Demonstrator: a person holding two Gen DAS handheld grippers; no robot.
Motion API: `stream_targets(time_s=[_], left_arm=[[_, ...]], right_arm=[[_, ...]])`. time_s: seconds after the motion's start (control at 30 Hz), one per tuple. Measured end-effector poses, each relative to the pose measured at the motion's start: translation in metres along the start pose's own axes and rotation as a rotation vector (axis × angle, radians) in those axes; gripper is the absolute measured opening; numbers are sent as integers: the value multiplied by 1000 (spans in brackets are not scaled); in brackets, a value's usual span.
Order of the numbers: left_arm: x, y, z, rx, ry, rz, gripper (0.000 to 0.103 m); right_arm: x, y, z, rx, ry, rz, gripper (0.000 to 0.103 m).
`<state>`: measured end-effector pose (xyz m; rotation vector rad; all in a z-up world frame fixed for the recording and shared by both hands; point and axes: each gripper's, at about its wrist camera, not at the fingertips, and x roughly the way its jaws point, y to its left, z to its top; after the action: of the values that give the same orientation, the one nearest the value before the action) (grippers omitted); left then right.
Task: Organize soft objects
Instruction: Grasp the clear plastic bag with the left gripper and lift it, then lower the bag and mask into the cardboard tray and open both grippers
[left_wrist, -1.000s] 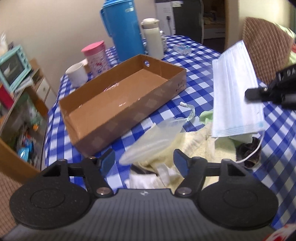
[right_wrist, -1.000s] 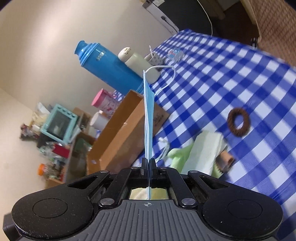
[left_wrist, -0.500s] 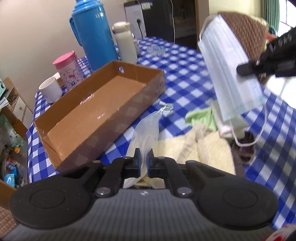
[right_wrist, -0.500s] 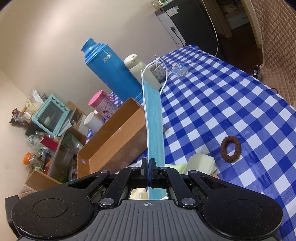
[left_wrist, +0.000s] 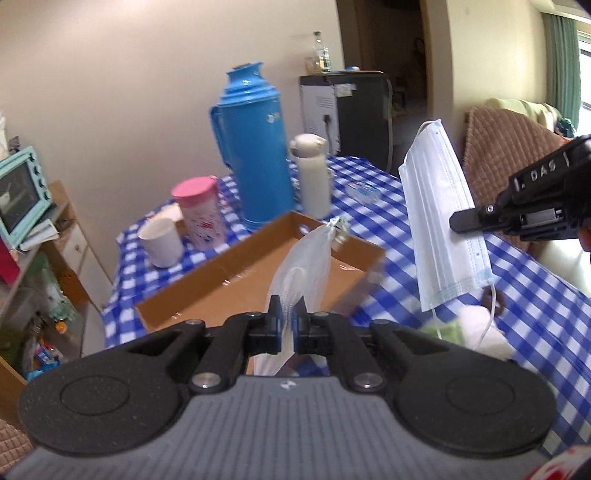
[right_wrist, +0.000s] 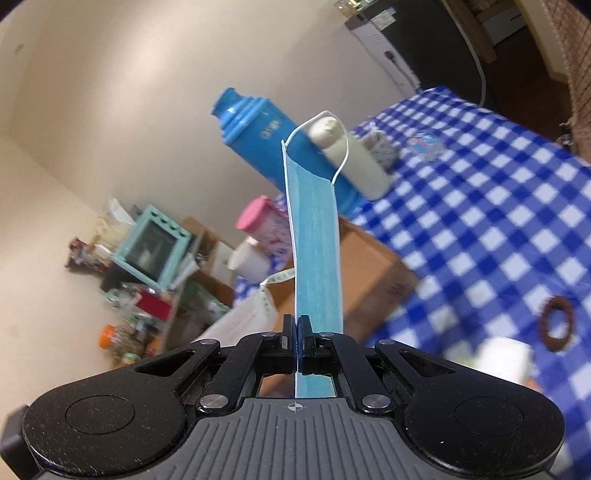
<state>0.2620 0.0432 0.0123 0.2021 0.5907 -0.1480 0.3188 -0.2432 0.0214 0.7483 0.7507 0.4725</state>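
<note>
My left gripper (left_wrist: 286, 314) is shut on a clear plastic bag (left_wrist: 308, 266) and holds it up in front of the open cardboard box (left_wrist: 258, 277). My right gripper (right_wrist: 296, 325) is shut on a blue face mask (right_wrist: 316, 236), held upright in the air; the mask also shows in the left wrist view (left_wrist: 441, 221), white side out, above the table right of the box. The box also shows in the right wrist view (right_wrist: 369, 266), below the mask. A pale cloth pile (left_wrist: 480, 328) lies on the table under the mask.
A blue thermos (left_wrist: 255, 155), a white flask (left_wrist: 312, 173), a pink tumbler (left_wrist: 199, 210) and a white cup (left_wrist: 159, 240) stand behind the box. A brown hair ring (right_wrist: 556, 321) lies on the checked tablecloth (right_wrist: 498, 206). A quilted chair (left_wrist: 509, 147) stands at the right.
My left gripper has closed on the plastic bag and lifted it off the cloth pile toward the box. My right gripper has raised the mask higher.
</note>
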Motion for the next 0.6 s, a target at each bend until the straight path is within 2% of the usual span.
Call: stream_targets(time_s=[0.17,0.37,0.5,0.57,0.6], left_arm=[[18,24,9,-3,2,43,5],[57,46,9,-2,32,72,8],[99,58,-11,-23,126,54,18],[114,62,-24,-41,176,47,34],[118,65,-29,-55,194,48,34]], right_arm=[[35,23,15,24,-20,78,1],[75,34,21,24,-30,100,1],[94,29,18,39,-18,77,1],[101,23,15,49,-6,60,1],[104,21,15,58,-1,57,1]])
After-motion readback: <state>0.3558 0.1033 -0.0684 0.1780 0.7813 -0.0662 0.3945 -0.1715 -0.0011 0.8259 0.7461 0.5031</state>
